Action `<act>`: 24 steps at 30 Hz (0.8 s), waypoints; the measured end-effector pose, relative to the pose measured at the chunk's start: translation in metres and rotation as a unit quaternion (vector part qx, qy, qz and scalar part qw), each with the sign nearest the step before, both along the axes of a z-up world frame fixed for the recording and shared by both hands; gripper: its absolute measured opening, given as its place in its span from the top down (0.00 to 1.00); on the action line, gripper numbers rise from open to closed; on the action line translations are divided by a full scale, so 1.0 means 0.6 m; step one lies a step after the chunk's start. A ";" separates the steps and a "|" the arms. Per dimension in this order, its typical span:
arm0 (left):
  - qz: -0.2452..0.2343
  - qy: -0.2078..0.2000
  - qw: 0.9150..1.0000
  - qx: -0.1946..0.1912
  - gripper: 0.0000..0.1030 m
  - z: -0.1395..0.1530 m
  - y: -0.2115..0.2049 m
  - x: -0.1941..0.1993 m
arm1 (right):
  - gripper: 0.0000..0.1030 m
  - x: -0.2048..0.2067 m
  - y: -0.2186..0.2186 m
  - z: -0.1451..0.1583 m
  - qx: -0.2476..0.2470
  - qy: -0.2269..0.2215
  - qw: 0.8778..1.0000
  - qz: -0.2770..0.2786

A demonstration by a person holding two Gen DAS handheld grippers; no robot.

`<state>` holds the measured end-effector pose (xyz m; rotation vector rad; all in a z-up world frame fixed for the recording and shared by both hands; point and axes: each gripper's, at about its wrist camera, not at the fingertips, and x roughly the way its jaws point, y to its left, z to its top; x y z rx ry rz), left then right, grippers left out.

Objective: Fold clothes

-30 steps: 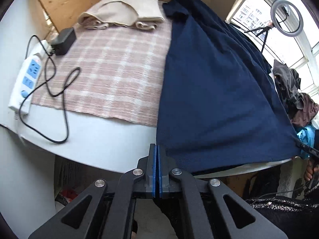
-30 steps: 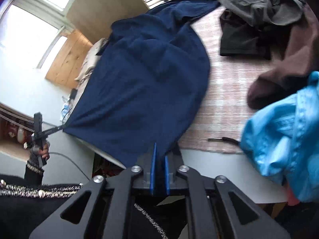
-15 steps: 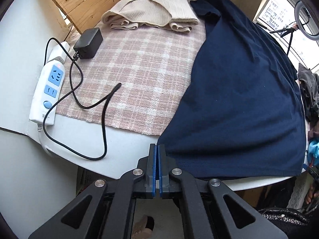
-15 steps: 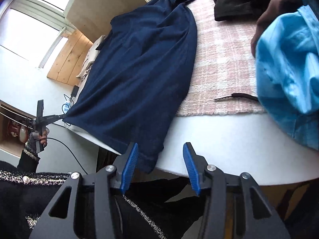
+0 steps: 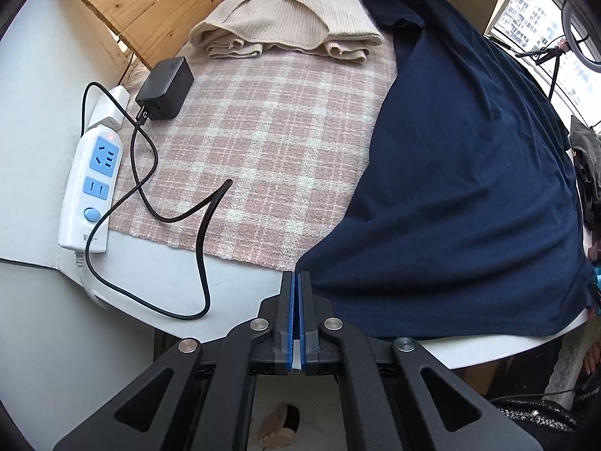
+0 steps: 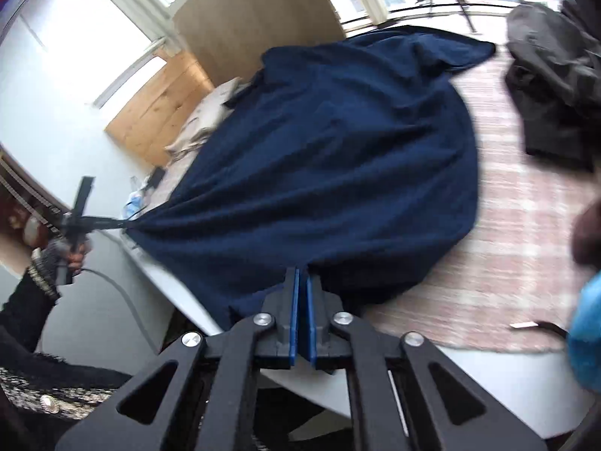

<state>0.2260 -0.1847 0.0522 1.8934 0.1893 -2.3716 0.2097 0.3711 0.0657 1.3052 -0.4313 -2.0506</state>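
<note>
Navy T-shirt (image 5: 469, 188): soft, limp. We hold its hem corners at the surface's near edge, left claw (image 5: 295, 293) clamped, right claw (image 6: 302, 293) closing.

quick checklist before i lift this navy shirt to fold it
1. Left tongs grip on the navy shirt corner: ok, shut, with the fabric drawn taut to them.
2. Right tongs grip: cannot tell, the jaws are closing with the hem between them.
3. Shirt lying smooth: not ok, ridges run across the body.
4. Far sleeve clear of the beige sweater: cannot tell, their edges meet.
5. Black cable clear of the shirt: ok, it lies apart on the plaid cloth.
</note>
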 end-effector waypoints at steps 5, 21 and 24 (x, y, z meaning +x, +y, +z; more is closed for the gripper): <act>-0.001 -0.002 1.000 0.013 0.99 -0.011 -0.004 0.000 | 0.82 0.037 0.058 0.002 -0.021 -0.015 0.999 -0.046; -0.021 -0.018 0.999 0.038 0.99 -0.045 -0.002 -0.008 | 0.58 0.065 -0.069 -0.046 0.108 -0.014 0.994 0.019; -0.020 -0.016 0.999 0.047 0.99 -0.049 -0.004 -0.002 | 0.58 0.056 -0.077 -0.064 0.117 -0.039 0.992 0.009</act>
